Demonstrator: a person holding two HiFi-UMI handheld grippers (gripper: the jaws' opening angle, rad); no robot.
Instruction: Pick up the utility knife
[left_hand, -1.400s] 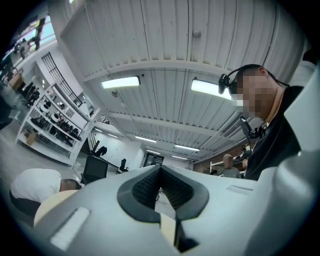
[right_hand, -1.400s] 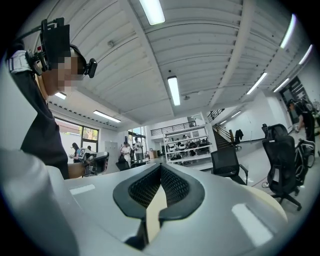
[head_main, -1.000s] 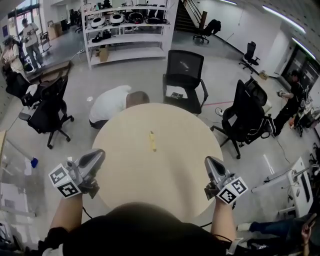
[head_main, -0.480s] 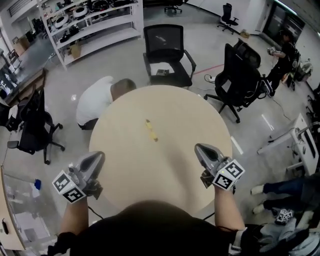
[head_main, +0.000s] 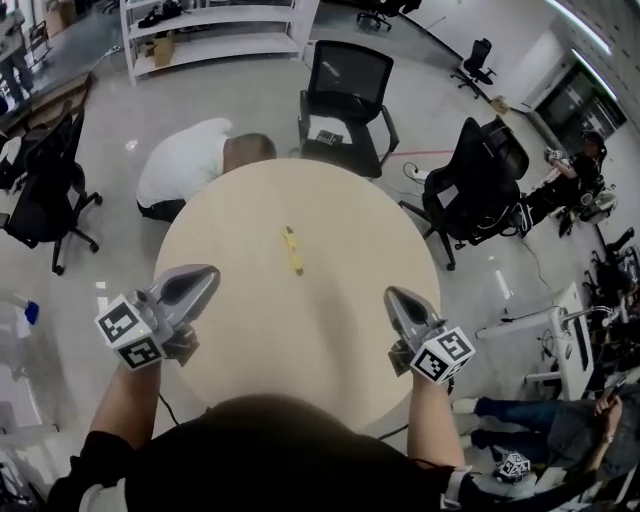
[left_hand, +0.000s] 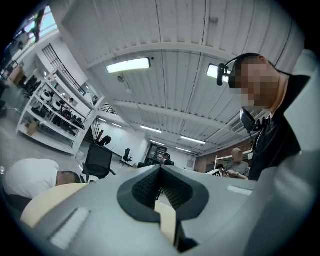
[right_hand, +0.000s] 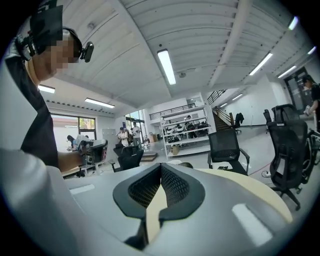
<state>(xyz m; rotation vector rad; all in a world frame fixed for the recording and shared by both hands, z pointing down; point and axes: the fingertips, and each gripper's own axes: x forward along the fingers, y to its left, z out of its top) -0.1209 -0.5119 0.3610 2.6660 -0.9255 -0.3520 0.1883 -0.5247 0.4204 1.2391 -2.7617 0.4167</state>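
The utility knife (head_main: 292, 250) has not been picked up: nothing of the task is done beyond the approach, and the reach, the grasp and the lift are all left.

Nearest, over the near rim of the round table (head_main: 330, 340), the left gripper (head_main: 203, 276) hangs at the left side and the right gripper (head_main: 393, 297) at the right. Each has its jaws closed tip to tip on nothing, as both gripper views show. The knife lies flat a little past the table's middle, well apart from both and touching neither. Beyond the far rim a person (head_main: 195, 165) crouches, with a black office chair (head_main: 345, 90) beside.

Against a second ago, both grippers have edged slightly further in over the table, jaws shut as before. The knife lies on the same spot of the table, and the person crouches there as before.
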